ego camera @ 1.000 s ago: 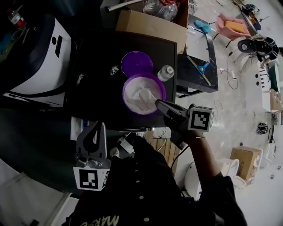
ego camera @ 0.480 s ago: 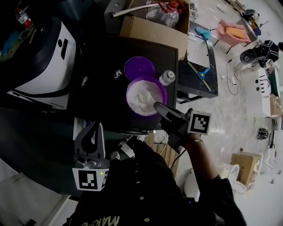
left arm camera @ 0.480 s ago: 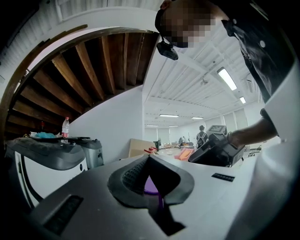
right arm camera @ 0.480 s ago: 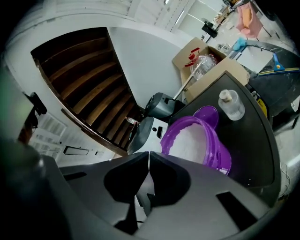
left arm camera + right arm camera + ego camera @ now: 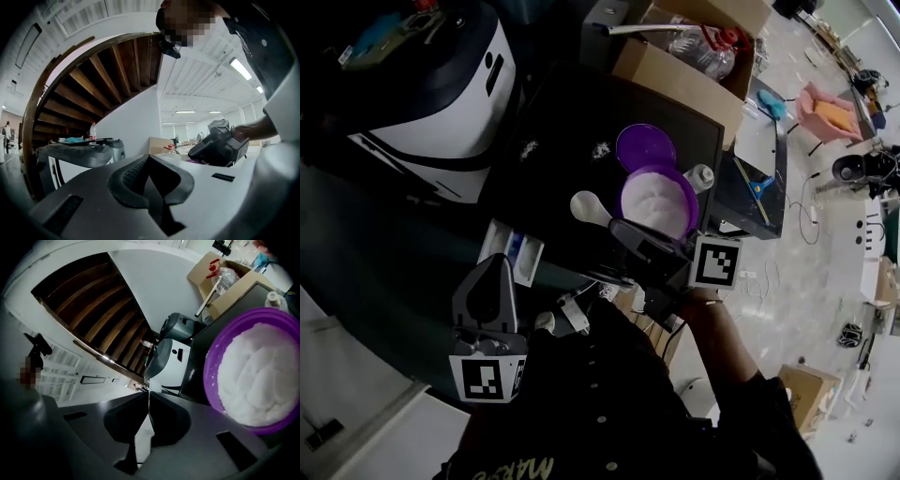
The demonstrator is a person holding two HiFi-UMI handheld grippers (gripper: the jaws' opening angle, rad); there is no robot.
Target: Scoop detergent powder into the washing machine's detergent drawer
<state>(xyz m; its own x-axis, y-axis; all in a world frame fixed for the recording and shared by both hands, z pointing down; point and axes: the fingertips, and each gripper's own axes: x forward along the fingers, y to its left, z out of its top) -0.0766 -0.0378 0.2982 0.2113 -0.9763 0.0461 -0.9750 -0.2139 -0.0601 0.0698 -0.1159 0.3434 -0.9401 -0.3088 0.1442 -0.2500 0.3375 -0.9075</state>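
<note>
Spoon (image 5: 589,207) pinched level in right tongs (image 5: 617,228), between bowl (image 5: 630,187) and drawer (image 5: 514,255), likely carrying powder; left tongs (image 5: 150,164) closed, empty.

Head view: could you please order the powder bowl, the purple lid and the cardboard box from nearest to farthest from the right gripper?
From the right gripper, shut on the spoon:
1. powder bowl, right beside the jaws.
2. purple lid, just beyond the bowl.
3. cardboard box, farthest, behind the lid.
</note>
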